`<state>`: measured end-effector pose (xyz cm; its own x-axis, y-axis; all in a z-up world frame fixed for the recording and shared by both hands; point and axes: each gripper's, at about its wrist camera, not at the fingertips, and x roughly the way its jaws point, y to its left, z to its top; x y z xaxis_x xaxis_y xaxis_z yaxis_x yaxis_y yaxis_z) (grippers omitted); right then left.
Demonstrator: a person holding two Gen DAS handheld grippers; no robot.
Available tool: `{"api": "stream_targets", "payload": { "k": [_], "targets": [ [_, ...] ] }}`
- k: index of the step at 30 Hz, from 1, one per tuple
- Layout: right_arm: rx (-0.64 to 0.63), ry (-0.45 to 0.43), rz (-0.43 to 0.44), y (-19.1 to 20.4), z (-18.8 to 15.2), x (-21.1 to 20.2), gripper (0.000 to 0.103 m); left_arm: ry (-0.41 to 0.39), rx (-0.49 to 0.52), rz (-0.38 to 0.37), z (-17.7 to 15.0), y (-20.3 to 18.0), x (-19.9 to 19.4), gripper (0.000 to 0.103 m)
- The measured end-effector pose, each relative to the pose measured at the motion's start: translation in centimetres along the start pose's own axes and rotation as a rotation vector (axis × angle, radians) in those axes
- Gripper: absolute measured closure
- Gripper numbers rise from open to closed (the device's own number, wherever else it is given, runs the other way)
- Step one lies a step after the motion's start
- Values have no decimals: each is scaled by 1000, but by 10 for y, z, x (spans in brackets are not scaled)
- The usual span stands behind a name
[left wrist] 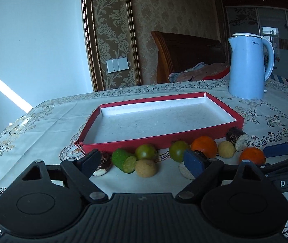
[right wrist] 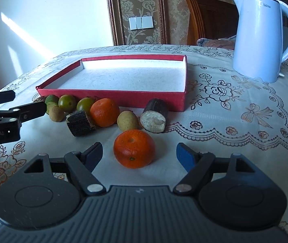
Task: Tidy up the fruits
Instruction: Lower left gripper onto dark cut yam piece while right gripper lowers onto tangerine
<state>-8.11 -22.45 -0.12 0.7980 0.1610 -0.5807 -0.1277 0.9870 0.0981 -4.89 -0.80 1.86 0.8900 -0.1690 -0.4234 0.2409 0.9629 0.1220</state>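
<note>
A shallow red tray (right wrist: pixel 111 98) sits on the desk (right wrist: pixel 235 121). In front of its near wall lies a row of fruit. Nearest, a tangerine (right wrist: pixel 134 148) rests between the right gripper (right wrist: pixel 139 154) fingers, which stand apart, untouching. The left gripper (left wrist: pixel 147 161) fingers stand apart, holding nothing.

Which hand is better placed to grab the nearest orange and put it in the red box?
Right: the right tongs stand open astride the nearest orange, while the left tongs sit by the green fruits.
</note>
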Motion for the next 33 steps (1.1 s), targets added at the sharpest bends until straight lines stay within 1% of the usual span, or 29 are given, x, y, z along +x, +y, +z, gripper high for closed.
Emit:
{"api": "stream_targets", "payload": {
  "k": [1, 3, 4, 6, 8, 10, 14, 16, 18, 20, 22, 25, 26, 27, 28, 30, 33],
  "targets": [
    [2, 0, 3, 0, 0, 0, 25, 24, 3, -14, 1, -3, 5, 42],
    [10, 1, 6, -2, 0, 0, 25, 71, 7, -51, 1, -9, 16, 50],
    [15, 3, 7, -2, 0, 0, 25, 80, 9, -65, -3, -14, 17, 51],
    [26, 0, 10, -4, 0, 0, 25, 69, 27, -86, -5, -19, 18, 52],
    [33, -1, 13, -5, -1, 0, 25, 55, 33, -136, -6, -20, 14, 52],
    [33, 1, 14, -5, -1, 0, 25, 31, 39, -140, -5, -23, 10, 52],
    [34, 3, 13, -5, -1, 0, 25, 22, 17, -196, -2, -23, 7, 52],
    [29, 8, 9, -4, 0, 1, 25, 23, 28, -195, -1, -27, 8, 54],
    [26, 10, 7, -4, 0, 1, 25, 38, 19, -211, 1, -29, 12, 59],
    [24, 12, 8, -3, 0, 2, 25, 53, 9, -207, 2, -31, 16, 61],
    [9, 17, 6, -2, 1, 3, 25, 52, 9, -207, 1, -32, 18, 66],
    [-5, 23, 9, -1, 2, 5, 25, 58, -3, -218, 0, -30, 19, 66],
    [-11, 25, 9, -1, 2, 5, 27, 62, -7, -222, 0, -30, 20, 66],
    [-19, 25, 9, 0, 3, 6, 32, 63, -11, -229, -1, -31, 20, 66],
    [-24, 25, 6, 0, 3, 6, 34, 62, -14, -238, -1, -30, 20, 66],
    [-29, 26, 12, -1, 2, 5, 35, 67, -22, -258, -2, -29, 21, 66],
    [-42, 29, 18, -2, 3, 5, 36, 79, -31, -265, -2, -29, 25, 66]
  ]
}}
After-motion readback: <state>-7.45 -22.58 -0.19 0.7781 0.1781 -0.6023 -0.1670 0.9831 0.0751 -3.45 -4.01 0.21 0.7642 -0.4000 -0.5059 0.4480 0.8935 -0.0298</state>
